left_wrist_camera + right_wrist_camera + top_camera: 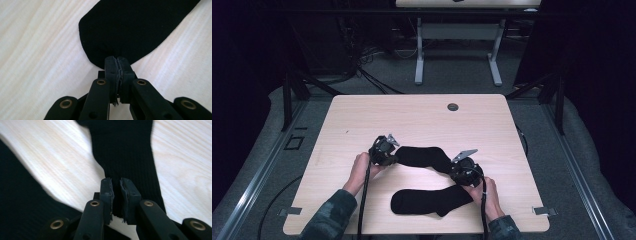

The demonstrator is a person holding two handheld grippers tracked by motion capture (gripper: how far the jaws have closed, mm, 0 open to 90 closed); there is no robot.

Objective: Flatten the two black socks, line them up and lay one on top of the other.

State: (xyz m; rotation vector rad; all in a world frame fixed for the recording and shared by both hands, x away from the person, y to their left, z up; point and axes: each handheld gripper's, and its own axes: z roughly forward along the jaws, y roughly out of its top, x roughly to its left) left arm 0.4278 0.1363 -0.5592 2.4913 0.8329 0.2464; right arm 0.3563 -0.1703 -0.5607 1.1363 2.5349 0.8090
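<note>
Both ends gripped: left tool (388,152) and right tool (462,167) pinch the far sock (424,156); next, lift it evenly.

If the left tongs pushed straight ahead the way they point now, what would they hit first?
The far sock itself: the left tongs are shut on its rounded end, and its black fabric stretches on ahead of them. Beyond it lies the bare table.
</note>
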